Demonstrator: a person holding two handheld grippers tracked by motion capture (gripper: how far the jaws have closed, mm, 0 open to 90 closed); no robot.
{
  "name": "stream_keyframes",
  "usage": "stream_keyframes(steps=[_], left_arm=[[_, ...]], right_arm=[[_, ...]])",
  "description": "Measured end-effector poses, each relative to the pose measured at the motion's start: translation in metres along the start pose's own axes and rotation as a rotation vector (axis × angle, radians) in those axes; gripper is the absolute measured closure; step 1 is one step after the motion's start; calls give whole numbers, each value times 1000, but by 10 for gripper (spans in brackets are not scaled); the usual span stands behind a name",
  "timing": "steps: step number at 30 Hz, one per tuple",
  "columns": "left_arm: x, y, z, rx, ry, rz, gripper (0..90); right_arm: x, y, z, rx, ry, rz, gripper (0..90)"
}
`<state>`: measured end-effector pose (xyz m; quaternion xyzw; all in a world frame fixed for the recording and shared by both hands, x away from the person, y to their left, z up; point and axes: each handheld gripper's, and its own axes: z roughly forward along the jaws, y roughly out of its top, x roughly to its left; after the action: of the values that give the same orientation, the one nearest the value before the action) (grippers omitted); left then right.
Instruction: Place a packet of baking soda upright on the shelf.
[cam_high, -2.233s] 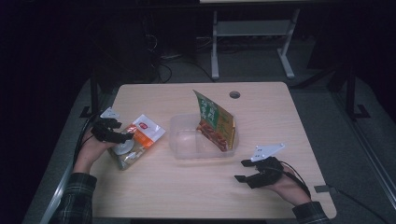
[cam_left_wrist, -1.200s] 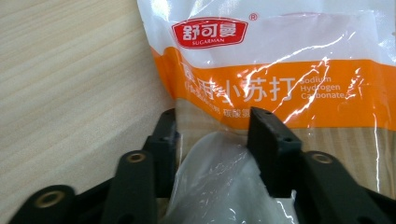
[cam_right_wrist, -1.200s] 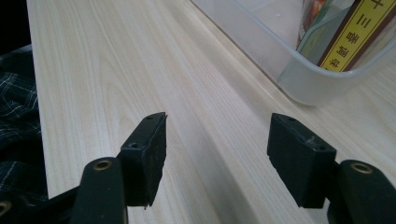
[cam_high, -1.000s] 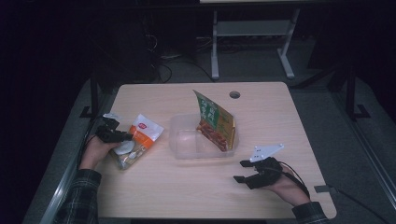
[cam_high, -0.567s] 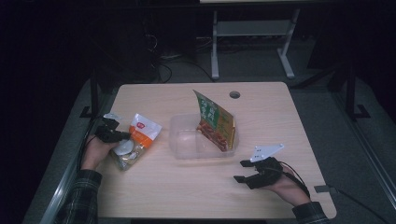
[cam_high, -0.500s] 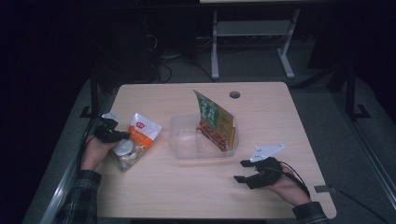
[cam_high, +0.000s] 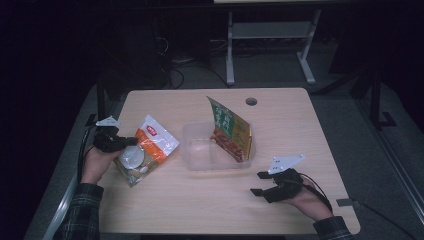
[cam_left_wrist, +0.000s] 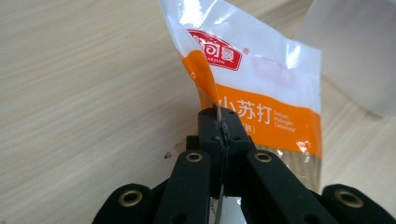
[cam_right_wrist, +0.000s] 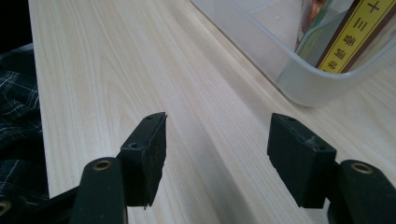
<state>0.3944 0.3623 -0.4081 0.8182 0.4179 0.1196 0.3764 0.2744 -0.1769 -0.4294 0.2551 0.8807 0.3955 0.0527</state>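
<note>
Left gripper (cam_high: 127, 142), at the left of the high view, we clamp on the edge of the orange-and-white pouch (cam_high: 148, 149). At center stands the clear box (cam_high: 200, 150). Lower right, our right gripper (cam_high: 257, 183) rests with jaws apart, empty.

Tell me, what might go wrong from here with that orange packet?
The left hand-held gripper pinches just a thin edge of the packet, so it may slip out or tear when lifted. The clear tub already holds a green pouch standing on end; dropping the packet in could tip it.
</note>
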Motion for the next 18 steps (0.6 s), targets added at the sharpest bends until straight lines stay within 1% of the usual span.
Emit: stream_keyframes(steps=[3,7,9,16,18], left_arm=[[-3,0,-5,-29,-11,-7,897],[-9,2,-12,-62,-30,-2,897],[-12,4,-18,-76,-40,7,897],[-23,6,-36,-116,-51,31,898],[-26,7,-42,-134,-44,36,899]], right_arm=[[0,0,0,-2,0,-2,371],[1,0,0,-7,1,-6,371],[1,0,0,-7,0,-5,371],[1,0,0,-11,1,-7,371],[1,1,0,-12,1,-6,371]])
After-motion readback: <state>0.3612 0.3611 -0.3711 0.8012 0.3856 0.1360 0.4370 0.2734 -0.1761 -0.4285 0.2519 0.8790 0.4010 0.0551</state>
